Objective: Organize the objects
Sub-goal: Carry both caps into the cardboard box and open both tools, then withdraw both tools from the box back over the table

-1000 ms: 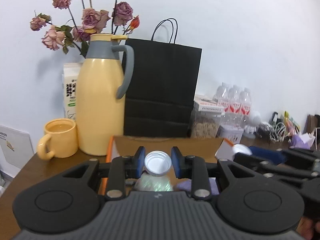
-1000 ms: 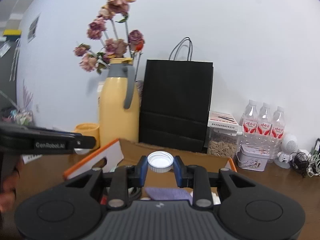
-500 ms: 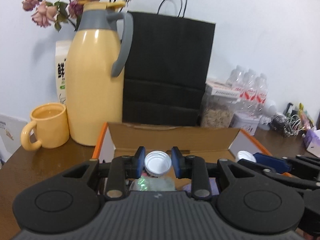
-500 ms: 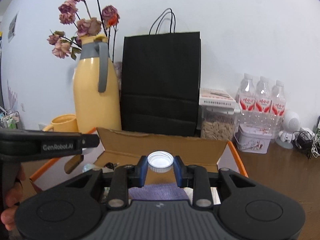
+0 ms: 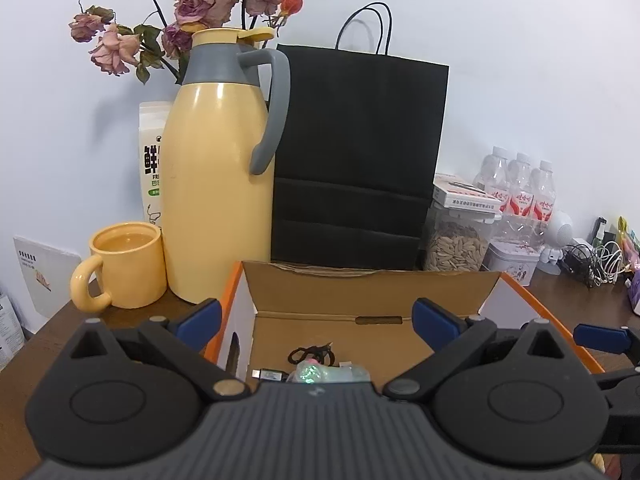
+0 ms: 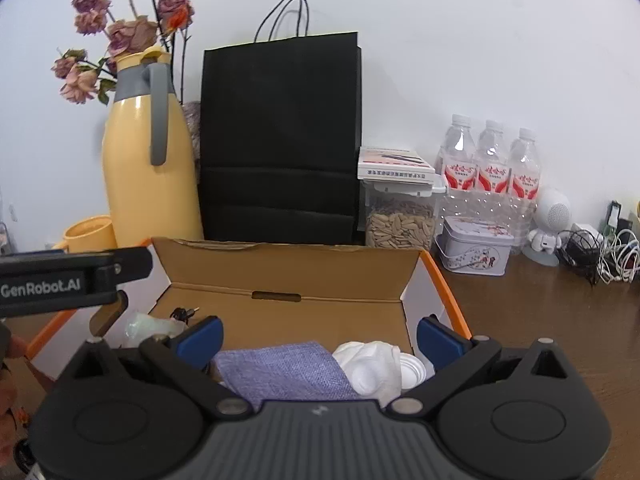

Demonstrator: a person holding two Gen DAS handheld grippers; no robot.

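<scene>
- Blue-padded jaws of the left gripper (image 5: 316, 316) were swinging apart with nothing between them; the right gripper (image 6: 320, 338) was opening likewise, its span equally bare.
- Directly below and just ahead of both tools lay the open cardboard box (image 6: 280, 272), its long axis running side to side across both views, orange-edged flaps folded outward.
- Under the left gripper sat a pale greenish bottle (image 5: 320, 374), lying in the box's left part beside a small black cable (image 5: 310, 352) (its cap was hidden by the tool's body).
- Under the right gripper lay a purple cloth (image 6: 280, 372), touching a crumpled white tissue (image 6: 370, 364) and a white cap (image 6: 412, 372) at the box's right end.
- My judgement: each hand was nearest its own half of the box, so any further pick would mean reaching straight down, not across.
- Dark brown wooden table (image 6: 540, 320) carried the box, with the left tool's arm showing at the right camera's left edge.
- Behind the box stood a black paper bag (image 5: 356, 160), a yellow thermos jug (image 5: 216, 184) and a yellow mug (image 5: 124, 268) to its left.
- Farther right were a seed jar (image 6: 400, 224), a small tin (image 6: 474, 248), three water bottles (image 6: 492, 164) and tangled chargers, all against a white wall with dried roses (image 5: 200, 4) above.
</scene>
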